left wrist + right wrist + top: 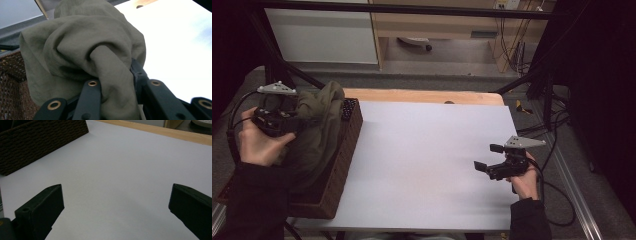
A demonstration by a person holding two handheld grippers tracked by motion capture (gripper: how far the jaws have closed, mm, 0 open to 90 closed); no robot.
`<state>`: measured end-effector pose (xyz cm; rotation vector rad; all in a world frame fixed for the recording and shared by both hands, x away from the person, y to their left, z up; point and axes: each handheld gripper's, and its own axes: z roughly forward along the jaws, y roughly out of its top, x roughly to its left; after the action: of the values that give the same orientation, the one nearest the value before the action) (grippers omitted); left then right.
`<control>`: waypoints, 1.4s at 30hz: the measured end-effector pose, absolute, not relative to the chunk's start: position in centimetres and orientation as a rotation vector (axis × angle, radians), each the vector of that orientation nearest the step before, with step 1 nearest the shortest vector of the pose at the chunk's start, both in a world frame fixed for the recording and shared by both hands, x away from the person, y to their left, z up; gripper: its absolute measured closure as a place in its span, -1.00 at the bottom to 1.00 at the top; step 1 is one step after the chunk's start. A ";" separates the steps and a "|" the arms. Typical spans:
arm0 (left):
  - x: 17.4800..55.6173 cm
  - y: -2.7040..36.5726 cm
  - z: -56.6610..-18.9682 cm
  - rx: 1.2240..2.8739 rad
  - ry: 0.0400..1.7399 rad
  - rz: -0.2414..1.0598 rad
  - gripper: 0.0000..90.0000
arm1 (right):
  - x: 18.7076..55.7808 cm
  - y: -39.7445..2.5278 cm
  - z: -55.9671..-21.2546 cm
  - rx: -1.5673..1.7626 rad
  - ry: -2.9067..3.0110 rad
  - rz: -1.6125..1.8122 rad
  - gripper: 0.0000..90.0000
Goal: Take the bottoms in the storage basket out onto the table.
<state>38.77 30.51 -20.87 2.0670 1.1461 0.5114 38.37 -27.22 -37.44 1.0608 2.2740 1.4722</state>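
1. Nearest us, at the table's right edge, our right gripper (487, 156) hovers just over the white mat (427, 160), jaws spread wide with nothing between them. Its own view looks across bare mat between the two jaws toward the basket (42, 145).

2. At our left, our left gripper (294, 122) is pinching a bunched fold of the olive cloth (319, 130). In the left gripper view the jaws close on a twisted roll of the cloth (87, 50), which bulges up and over them.

3. We see the cloth heaped in and over the woven basket (344, 150), which stands along the mat's left edge; part of the cloth drapes over the basket's near wall toward our left hand (254, 142). None of it touches the mat.

4. Beyond the mat, the wooden tabletop (422, 96) shows as a strip at the far edge.

5. We judge the work to be at its start: the cloth is gripped, but not yet lifted clear of the basket.

6. What seems left: draw the cloth out, bring it onto the mat, and probably take a second hold with the right gripper to spread or fold it. We cannot tell whether anything else lies in the basket under the cloth.
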 end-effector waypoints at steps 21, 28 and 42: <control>39.2 29.2 -19.2 2.053 1.108 0.532 0.67 | 38.3 -27.2 -37.4 1.058 2.272 1.475 -0.99; 39.5 28.6 -18.9 2.062 1.100 0.540 0.67 | 38.4 -27.2 -37.4 1.059 2.271 1.475 -0.99; 40.4 27.9 -17.9 2.055 1.083 0.556 0.67 | 38.3 -27.3 -37.3 1.061 2.267 1.483 -0.99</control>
<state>40.43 27.87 -17.93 2.0546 1.0828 0.5561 38.34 -27.27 -37.34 1.0611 2.2671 1.4830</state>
